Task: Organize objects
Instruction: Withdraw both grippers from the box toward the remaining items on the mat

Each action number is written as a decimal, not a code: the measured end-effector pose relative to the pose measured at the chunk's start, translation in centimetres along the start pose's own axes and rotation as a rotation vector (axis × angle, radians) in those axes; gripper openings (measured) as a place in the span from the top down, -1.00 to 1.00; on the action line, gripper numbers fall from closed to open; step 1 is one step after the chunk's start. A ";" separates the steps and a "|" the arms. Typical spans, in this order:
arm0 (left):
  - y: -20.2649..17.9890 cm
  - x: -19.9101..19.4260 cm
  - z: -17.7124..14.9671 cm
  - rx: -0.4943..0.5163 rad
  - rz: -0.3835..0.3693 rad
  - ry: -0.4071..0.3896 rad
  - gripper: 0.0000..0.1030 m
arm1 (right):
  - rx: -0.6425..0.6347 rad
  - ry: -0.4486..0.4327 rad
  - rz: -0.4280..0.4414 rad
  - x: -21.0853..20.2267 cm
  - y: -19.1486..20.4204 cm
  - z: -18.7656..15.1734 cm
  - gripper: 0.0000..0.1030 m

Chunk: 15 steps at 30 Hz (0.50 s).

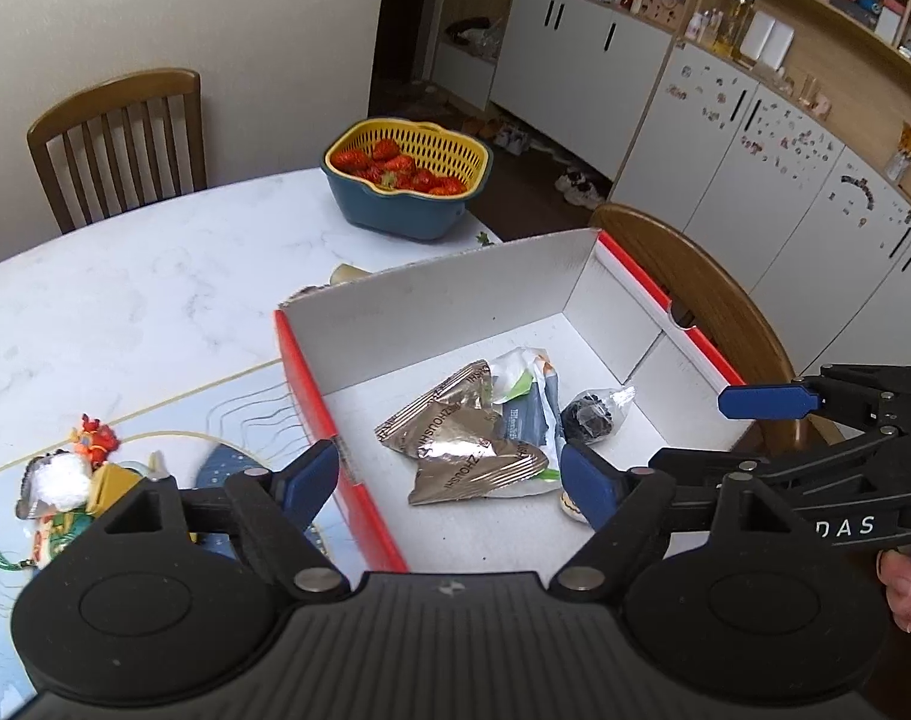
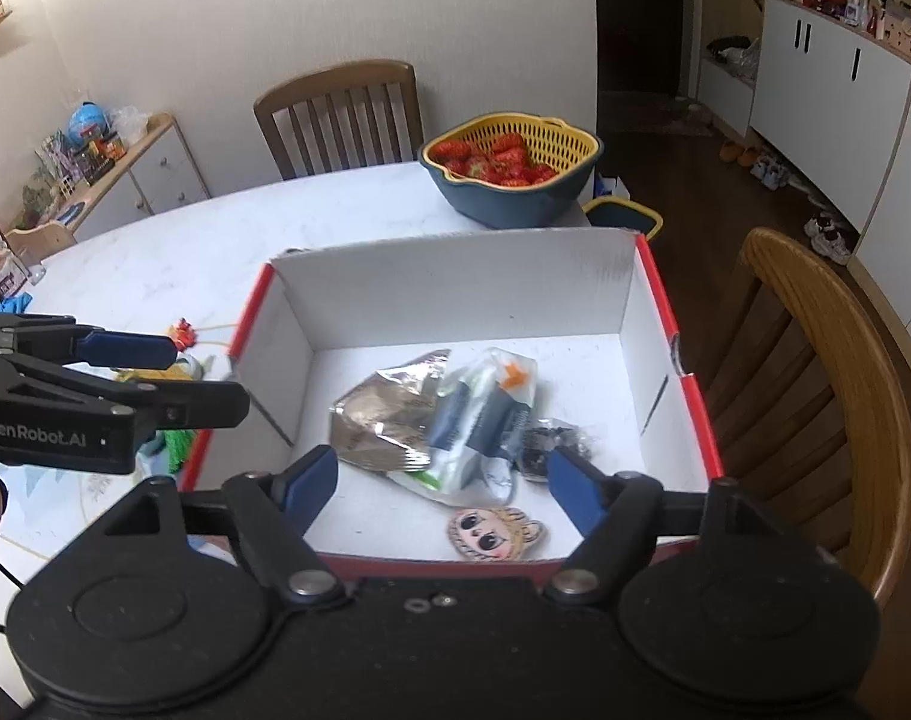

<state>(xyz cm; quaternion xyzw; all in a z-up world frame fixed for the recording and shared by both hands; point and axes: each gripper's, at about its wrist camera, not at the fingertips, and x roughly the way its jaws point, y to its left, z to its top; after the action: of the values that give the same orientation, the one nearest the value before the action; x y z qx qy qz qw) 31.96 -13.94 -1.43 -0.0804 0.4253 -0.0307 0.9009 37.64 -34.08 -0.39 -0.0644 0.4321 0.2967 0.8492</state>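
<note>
A red-edged white cardboard box (image 1: 455, 312) (image 2: 455, 288) sits on the table. In it lie two silver foil packets (image 1: 455, 438) (image 2: 383, 414), a white, green and blue pouch (image 1: 527, 414) (image 2: 485, 420), a dark item in clear wrap (image 1: 593, 417) (image 2: 545, 444) and a cartoon-face patch (image 2: 494, 534). My left gripper (image 1: 449, 471) (image 2: 185, 375) hovers open over the box's left wall, holding nothing. Above the box's near right part my right gripper (image 2: 443, 486) (image 1: 713, 432) is open and empty. Small colourful toys (image 1: 71, 480) lie left of the box on a blue patterned mat.
A blue bowl with a yellow strainer of strawberries (image 1: 407, 168) (image 2: 509, 174) stands at the table's far edge. One wooden chair (image 2: 827, 372) sits right of the box, and another chair (image 1: 119, 132) beyond the table. White cabinets line the right wall.
</note>
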 end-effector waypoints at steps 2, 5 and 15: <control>0.5 -0.7 -0.4 0.009 -0.003 -0.007 -0.58 | 0.005 -0.024 -0.012 -0.6 0.9 -0.3 -0.55; 1.3 -1.9 -1.0 0.017 -0.009 -0.019 -0.58 | 0.012 -0.050 -0.011 -1.3 2.2 -0.8 -0.59; 5.3 -5.8 -2.9 -0.020 -0.007 -0.078 -0.61 | 0.025 -0.106 0.014 -2.4 7.1 -2.1 -0.77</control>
<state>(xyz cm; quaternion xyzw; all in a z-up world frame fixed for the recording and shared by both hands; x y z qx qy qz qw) 25.97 -8.37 0.33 -0.0922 0.3900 -0.0265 0.9158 31.10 -30.13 1.26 -0.0349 0.3907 0.2999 0.8696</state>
